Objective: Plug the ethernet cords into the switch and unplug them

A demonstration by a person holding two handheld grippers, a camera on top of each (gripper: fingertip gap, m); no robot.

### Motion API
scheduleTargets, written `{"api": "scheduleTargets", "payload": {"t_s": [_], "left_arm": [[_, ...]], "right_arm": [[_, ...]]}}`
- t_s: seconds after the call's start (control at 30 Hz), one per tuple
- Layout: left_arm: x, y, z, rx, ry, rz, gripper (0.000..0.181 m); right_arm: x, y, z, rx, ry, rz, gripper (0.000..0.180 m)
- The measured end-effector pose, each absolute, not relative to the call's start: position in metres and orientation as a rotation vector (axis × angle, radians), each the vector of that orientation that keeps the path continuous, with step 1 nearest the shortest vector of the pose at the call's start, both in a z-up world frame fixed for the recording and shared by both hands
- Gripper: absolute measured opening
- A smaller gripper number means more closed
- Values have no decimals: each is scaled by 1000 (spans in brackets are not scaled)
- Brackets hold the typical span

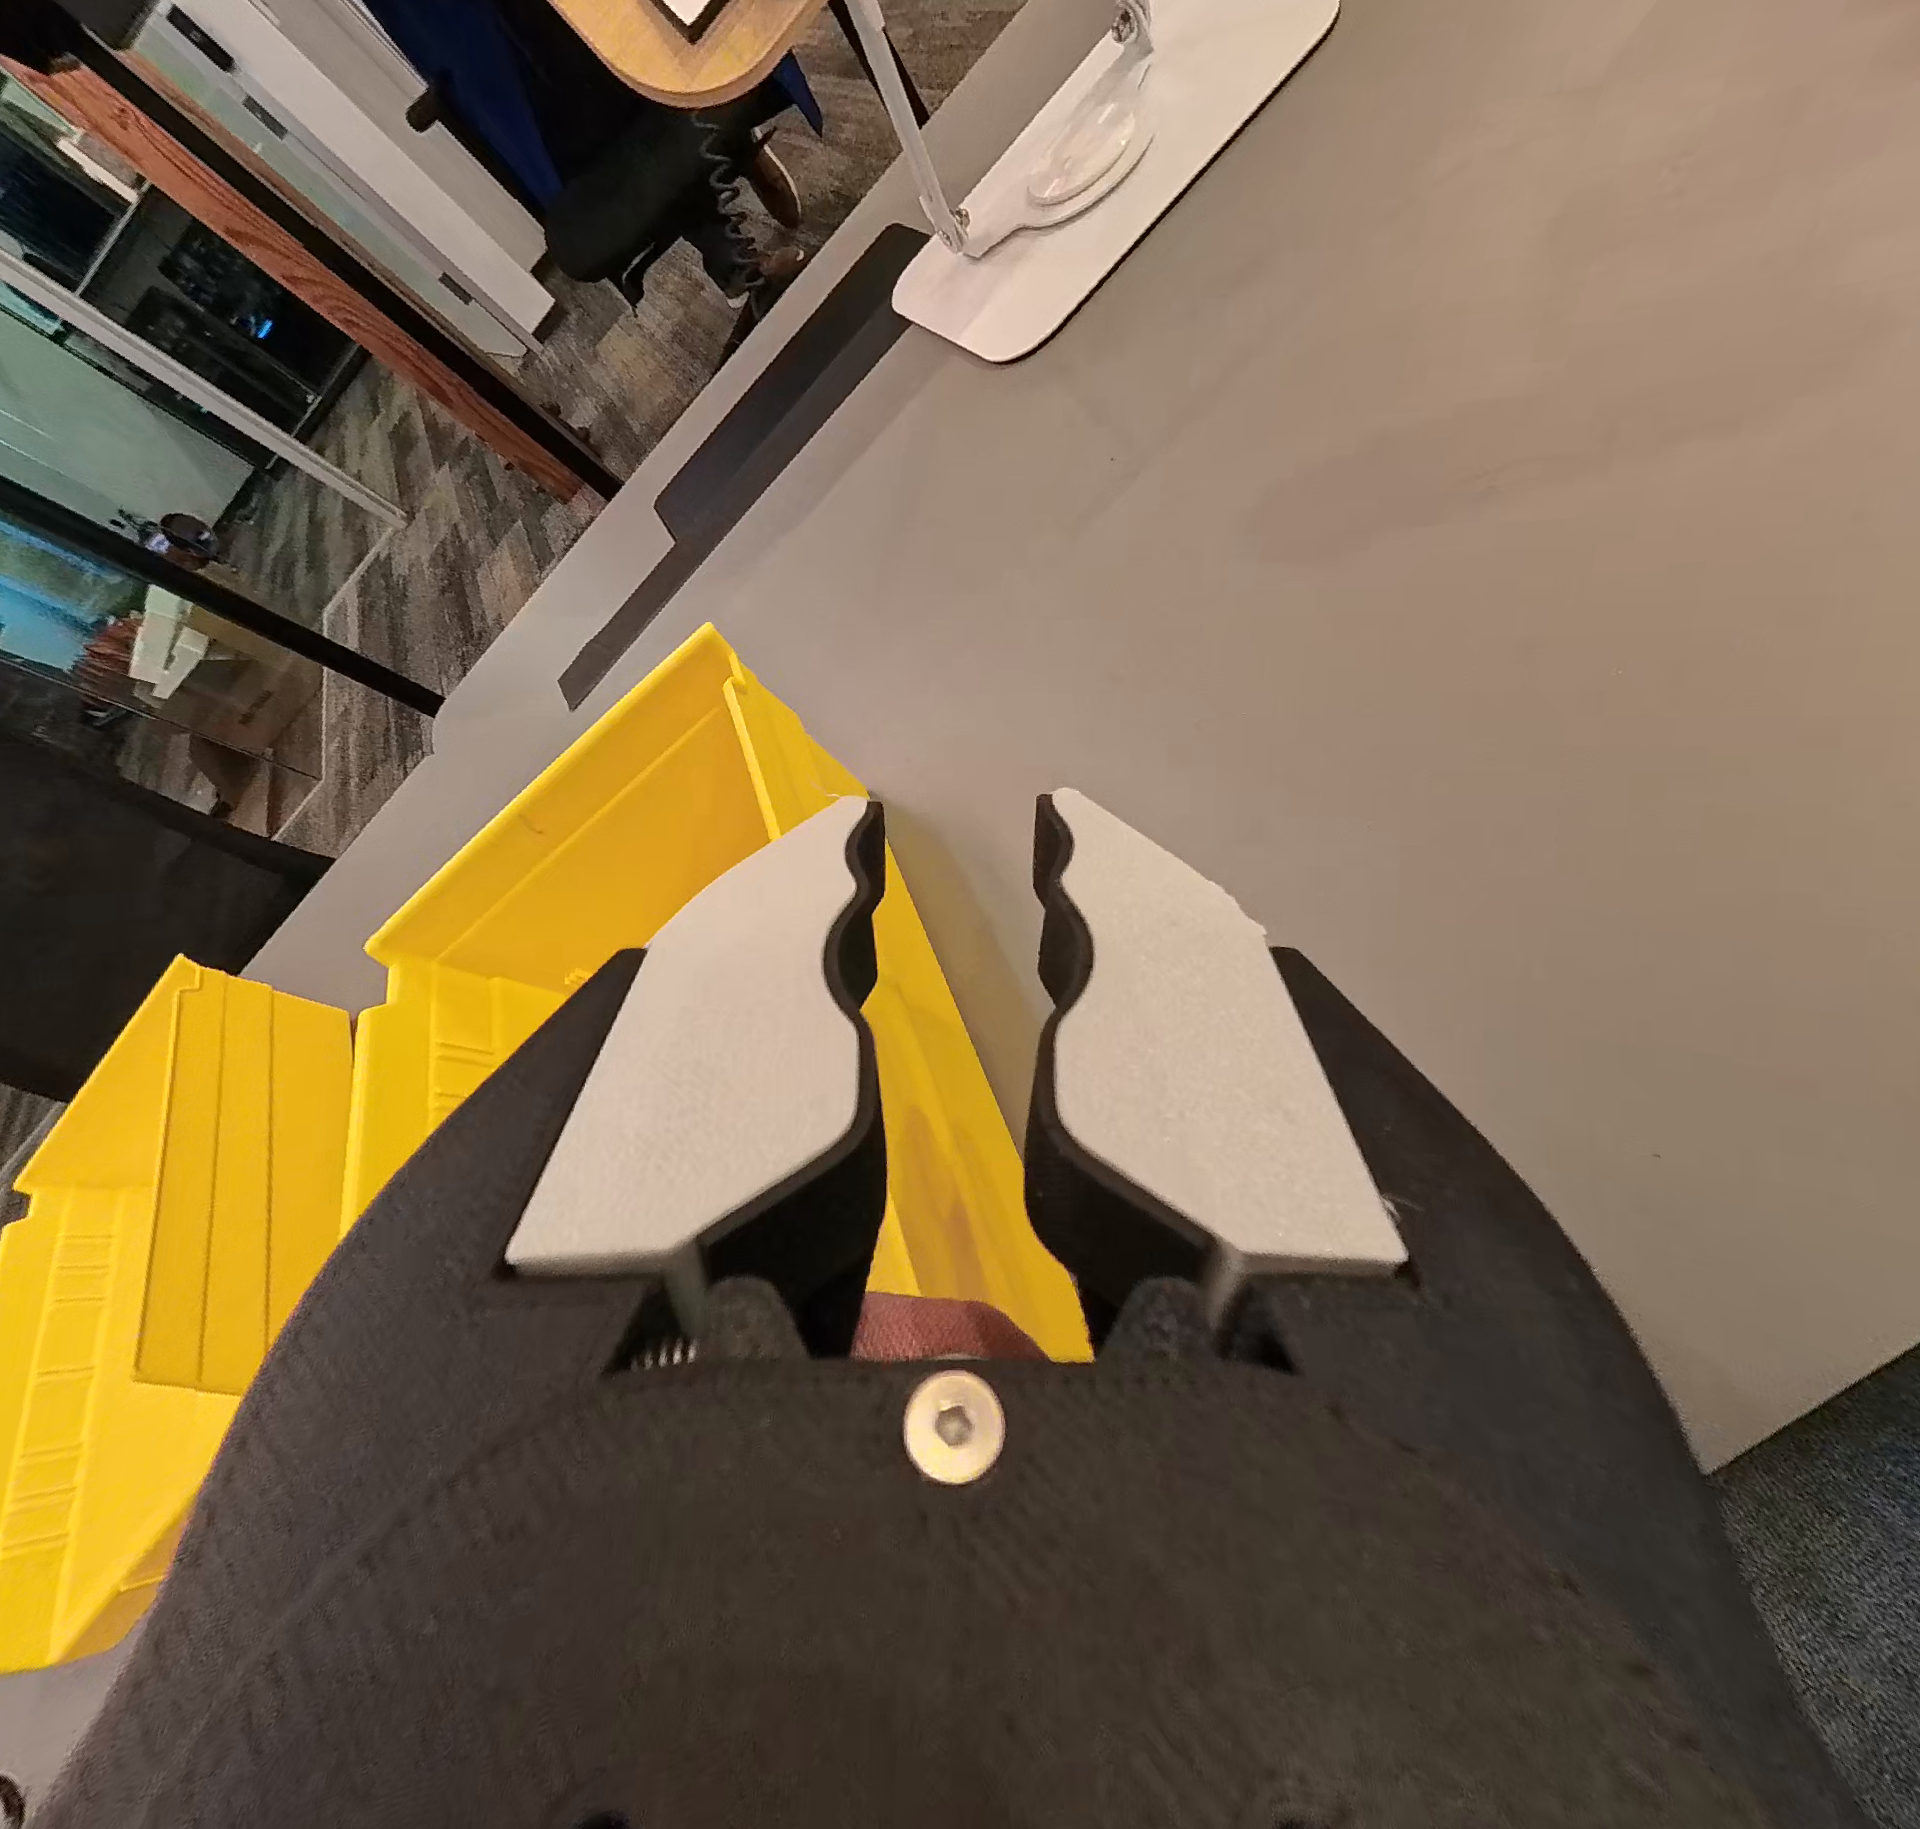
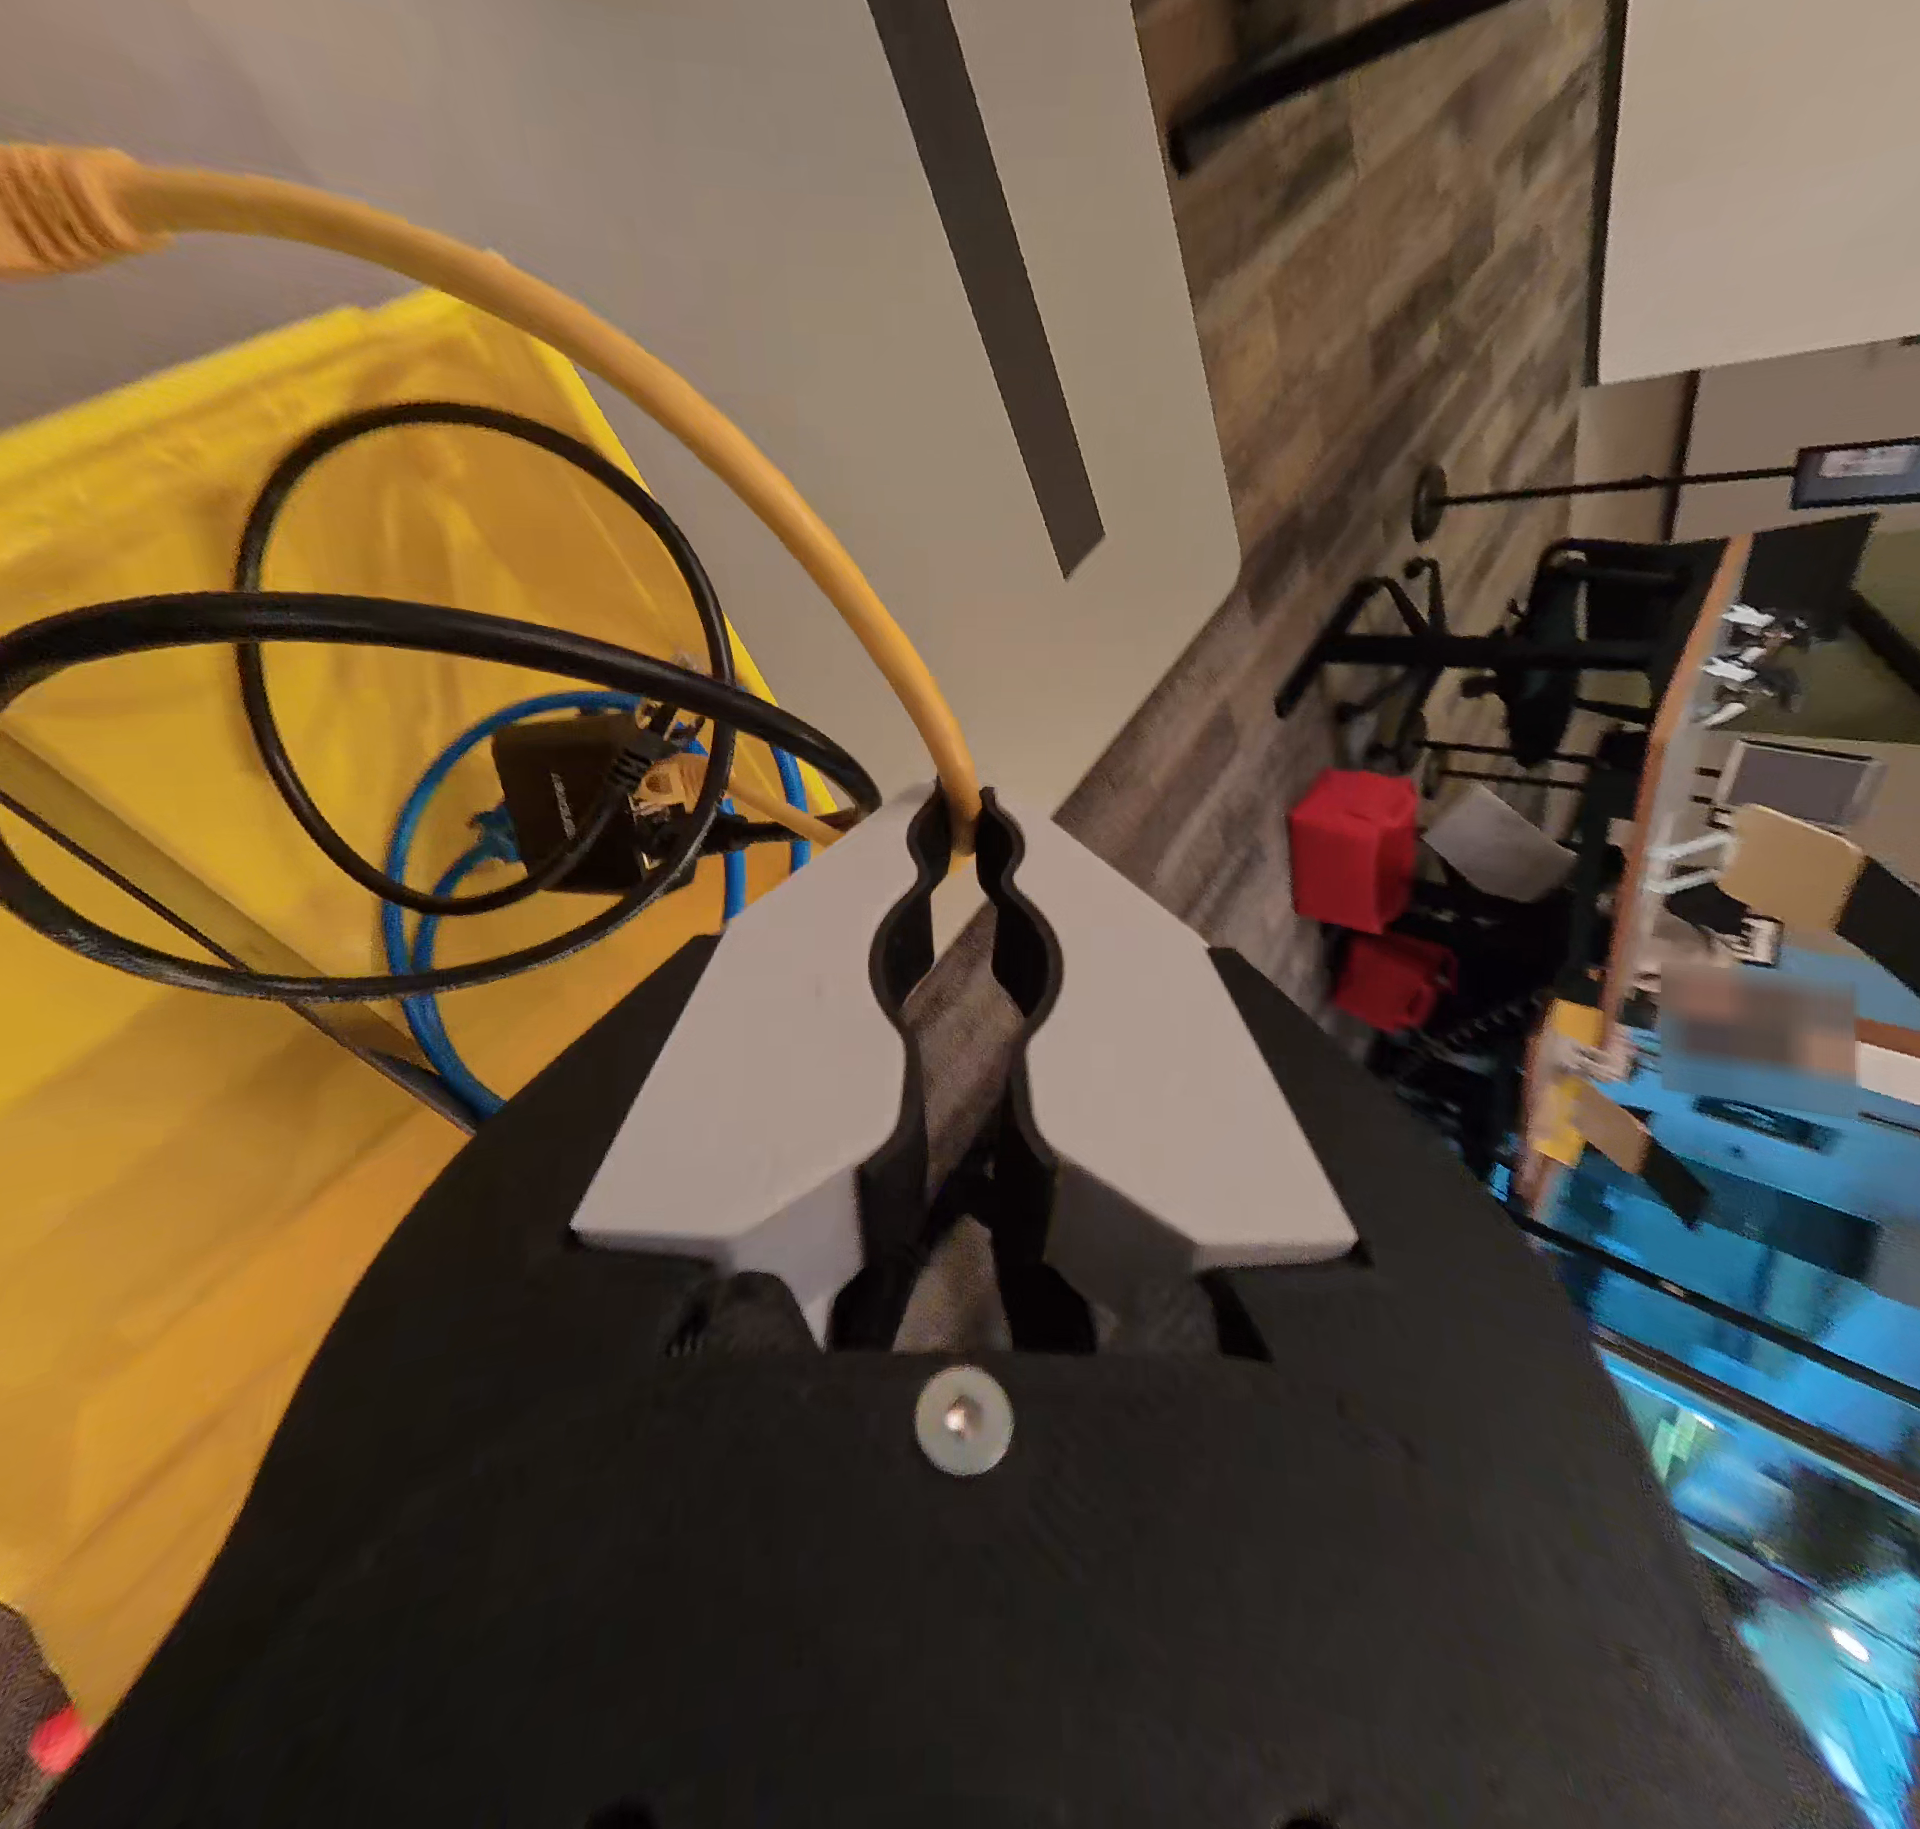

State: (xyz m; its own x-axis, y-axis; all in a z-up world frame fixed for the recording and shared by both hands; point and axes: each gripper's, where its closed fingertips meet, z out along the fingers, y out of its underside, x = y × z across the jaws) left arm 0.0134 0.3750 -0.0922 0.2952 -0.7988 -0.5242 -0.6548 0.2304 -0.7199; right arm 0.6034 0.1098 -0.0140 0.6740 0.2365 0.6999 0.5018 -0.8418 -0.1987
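Lifting the long yellow ethernet cord, pinched tight at the right gripper tips, free plug in the air. Small black switch down in the yellow plastic bin. Left gripper wide apart, empty. Next, probably: swing the plug to a port.

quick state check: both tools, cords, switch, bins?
left tool: open, empty, over the grey table.
right tool: shut on the yellow cord at its tips.
yellow cord: held, arcing up; one plug free in the air.
switch: in the yellow bin, plugs seated in its ports.
black cord: looped, slack.
blue cord: coiled beside the switch.
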Motion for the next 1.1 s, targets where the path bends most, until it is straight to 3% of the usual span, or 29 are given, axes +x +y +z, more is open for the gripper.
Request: {"api": "scheduleTargets", "payload": {"t_s": [0.6,1.1], "left_arm": [[15,375,-93,-1482,1414,-172,27],[14,374,-91,-1471,1417,-161,27]], "right_arm": [[606,130,-37,-2432,-1048,-1604,1],[573,172,-82,-2462,-1081,-1396,6]]}}
